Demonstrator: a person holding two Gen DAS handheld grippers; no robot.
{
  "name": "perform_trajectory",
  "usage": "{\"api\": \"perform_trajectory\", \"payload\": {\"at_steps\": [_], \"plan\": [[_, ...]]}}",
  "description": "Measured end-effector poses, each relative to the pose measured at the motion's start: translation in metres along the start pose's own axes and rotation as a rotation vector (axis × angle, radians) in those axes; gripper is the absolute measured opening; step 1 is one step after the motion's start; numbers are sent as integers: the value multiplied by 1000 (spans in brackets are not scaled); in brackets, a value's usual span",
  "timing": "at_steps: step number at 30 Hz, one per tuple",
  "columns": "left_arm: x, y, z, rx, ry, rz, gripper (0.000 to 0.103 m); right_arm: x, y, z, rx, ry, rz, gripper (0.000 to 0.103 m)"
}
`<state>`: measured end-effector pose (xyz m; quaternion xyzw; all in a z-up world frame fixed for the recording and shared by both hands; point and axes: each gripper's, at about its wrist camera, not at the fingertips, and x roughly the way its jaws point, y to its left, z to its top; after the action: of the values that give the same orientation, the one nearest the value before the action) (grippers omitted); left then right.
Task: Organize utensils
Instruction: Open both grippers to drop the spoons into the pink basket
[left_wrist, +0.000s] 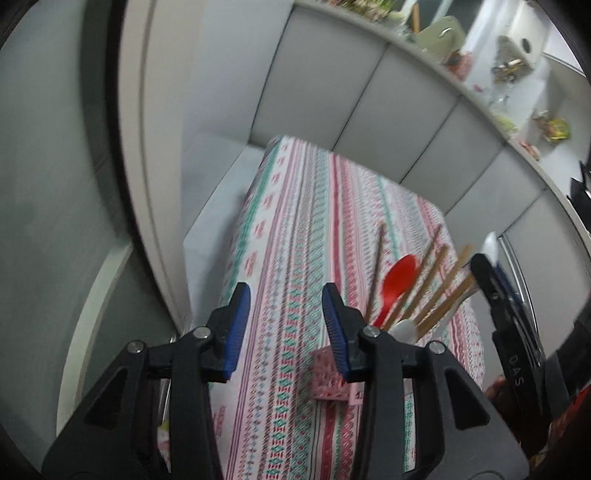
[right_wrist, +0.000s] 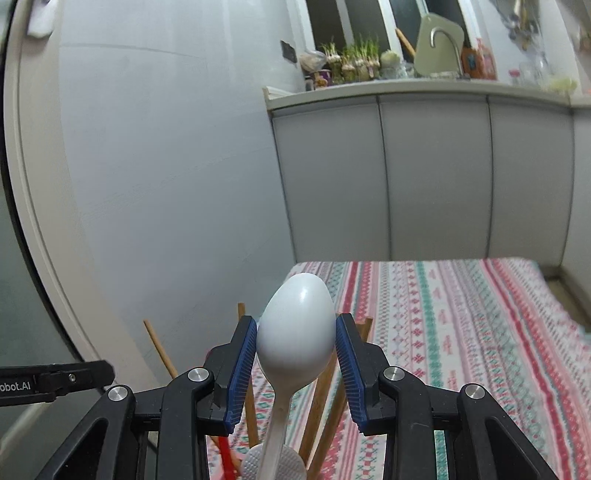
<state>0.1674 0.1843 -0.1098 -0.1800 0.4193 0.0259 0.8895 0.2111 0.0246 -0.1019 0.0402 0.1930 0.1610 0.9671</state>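
Observation:
My right gripper (right_wrist: 296, 319) is shut on a white plastic spoon (right_wrist: 295, 332): both blue pads press the sides of its bowl, which stands upright, and its handle runs down out of view. Below it are wooden chopsticks (right_wrist: 160, 347) and a red handle (right_wrist: 225, 454). In the left wrist view a pink lattice holder (left_wrist: 328, 380) stands on the striped tablecloth (left_wrist: 303, 221). It holds several chopsticks (left_wrist: 436, 280), a red spoon (left_wrist: 400, 277) and a white spoon (left_wrist: 404, 328). My left gripper (left_wrist: 285, 290) is open and empty, left of the holder. The right gripper (left_wrist: 487, 266) hangs beyond the holder's right side.
Grey cabinet doors (right_wrist: 436, 177) run behind the table under a counter (right_wrist: 406, 88) with a tap, plants and jars. A pale wall (right_wrist: 166, 166) and a door frame (left_wrist: 147, 147) stand to the left. The tablecloth (right_wrist: 461, 314) stretches away to the right.

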Motion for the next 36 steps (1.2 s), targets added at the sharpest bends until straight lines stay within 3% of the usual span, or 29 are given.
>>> {"api": "perform_trajectory", "payload": {"at_steps": [7, 11, 13, 15, 23, 28, 33, 36], "plan": [[2, -2, -4, 1, 26, 3, 42, 1, 25, -19, -109, -61, -68, 39], [5, -3, 1, 15, 33, 14, 42, 0, 29, -26, -118, -68, -66, 40], [7, -4, 2, 21, 36, 21, 42, 0, 27, -26, -103, -58, -56, 45], [6, -6, 2, 29, 39, 23, 42, -1, 22, -23, -80, -45, -34, 57], [-11, -26, -4, 111, 26, 21, 43, -27, 1, 4, 8, 45, -2, 61], [-38, -51, -16, 183, -17, 27, 53, -64, -11, 26, -2, 104, -51, 69], [-79, -73, -32, 245, -84, 32, 69, -117, -32, 37, 53, 176, -91, 71], [-104, -84, -41, 273, -126, 56, 81, -147, -38, 38, 43, 227, -159, 74]]}}
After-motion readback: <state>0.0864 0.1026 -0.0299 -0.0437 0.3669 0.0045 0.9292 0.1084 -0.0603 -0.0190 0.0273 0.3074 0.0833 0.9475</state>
